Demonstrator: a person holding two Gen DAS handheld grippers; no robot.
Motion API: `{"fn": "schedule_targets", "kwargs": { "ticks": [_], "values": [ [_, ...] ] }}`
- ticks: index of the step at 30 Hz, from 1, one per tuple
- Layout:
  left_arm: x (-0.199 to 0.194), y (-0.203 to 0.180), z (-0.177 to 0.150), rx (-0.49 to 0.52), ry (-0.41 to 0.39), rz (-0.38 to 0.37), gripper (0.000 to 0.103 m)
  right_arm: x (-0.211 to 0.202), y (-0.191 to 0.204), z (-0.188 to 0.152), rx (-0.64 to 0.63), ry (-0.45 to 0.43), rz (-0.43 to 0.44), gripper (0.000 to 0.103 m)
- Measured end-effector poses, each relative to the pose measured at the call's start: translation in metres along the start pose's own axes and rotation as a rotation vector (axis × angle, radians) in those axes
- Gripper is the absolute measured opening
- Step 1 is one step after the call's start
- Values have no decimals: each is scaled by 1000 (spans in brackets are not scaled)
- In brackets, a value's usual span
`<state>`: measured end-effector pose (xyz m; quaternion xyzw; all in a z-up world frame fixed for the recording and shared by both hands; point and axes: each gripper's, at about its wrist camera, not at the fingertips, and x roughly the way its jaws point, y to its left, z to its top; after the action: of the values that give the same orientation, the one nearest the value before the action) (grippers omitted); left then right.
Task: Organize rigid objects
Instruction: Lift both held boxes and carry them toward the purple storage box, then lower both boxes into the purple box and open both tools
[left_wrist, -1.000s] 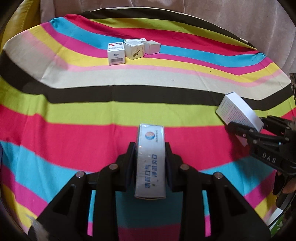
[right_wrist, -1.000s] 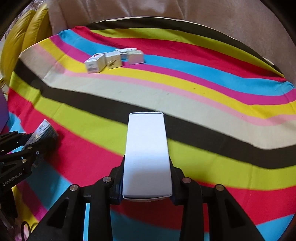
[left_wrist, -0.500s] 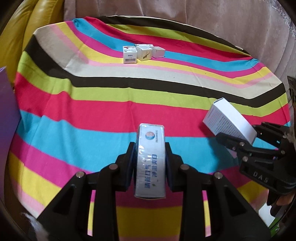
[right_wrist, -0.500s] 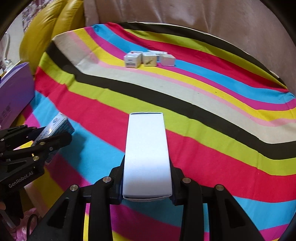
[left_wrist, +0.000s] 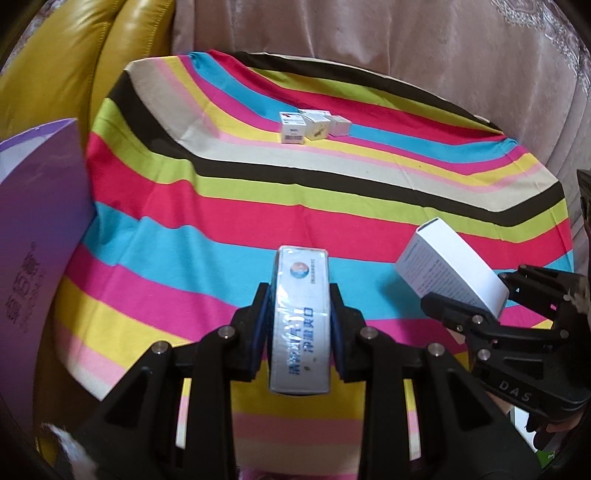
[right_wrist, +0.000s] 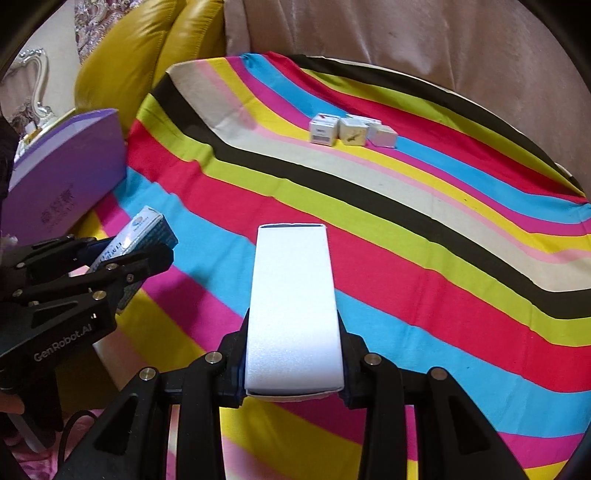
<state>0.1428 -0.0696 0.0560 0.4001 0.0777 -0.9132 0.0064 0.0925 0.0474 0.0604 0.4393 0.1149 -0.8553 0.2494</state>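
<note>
My left gripper (left_wrist: 300, 317) is shut on a long blue-and-white box (left_wrist: 300, 310) with blue lettering, held above the near part of the striped cloth (left_wrist: 229, 221). My right gripper (right_wrist: 293, 343) is shut on a plain white box (right_wrist: 293, 306). In the left wrist view the white box (left_wrist: 450, 269) and the right gripper (left_wrist: 476, 310) show at the right. In the right wrist view the blue box (right_wrist: 136, 240) and the left gripper (right_wrist: 122, 266) show at the left. Three small white boxes (left_wrist: 314, 125) stand in a row at the far side of the cloth.
A purple box (left_wrist: 33, 258) stands at the left edge of the cloth, also the purple box (right_wrist: 62, 173) in the right wrist view. A yellow leather cushion (left_wrist: 74, 74) and a beige sofa back (left_wrist: 369, 44) lie behind. Bare floor or a table edge shows below the cloth's near rim.
Both grippers have drawn back toward the near edge and risen, each still holding its box. The row of small boxes looks farther away, and the purple box and yellow cushion have come into view.
</note>
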Motion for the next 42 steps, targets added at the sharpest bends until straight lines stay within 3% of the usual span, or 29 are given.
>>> {"fn": "schedule_targets", "kwargs": {
  "ticks": [12,23,36,42],
  "values": [
    [-70,34,19,-5,-136,65,33,-24,47,32,-51,-67,88,37],
    [-117,76,38,-99,-183,127,34,-26,89,67,-175,-95,70,37],
    [-178,150,42,-203,-287,308,34,-31,168,114,-374,-156,154,37],
    [-198,195,43,-283,-303,427,34,-36,214,144,-464,-199,227,37]
  ]
}}
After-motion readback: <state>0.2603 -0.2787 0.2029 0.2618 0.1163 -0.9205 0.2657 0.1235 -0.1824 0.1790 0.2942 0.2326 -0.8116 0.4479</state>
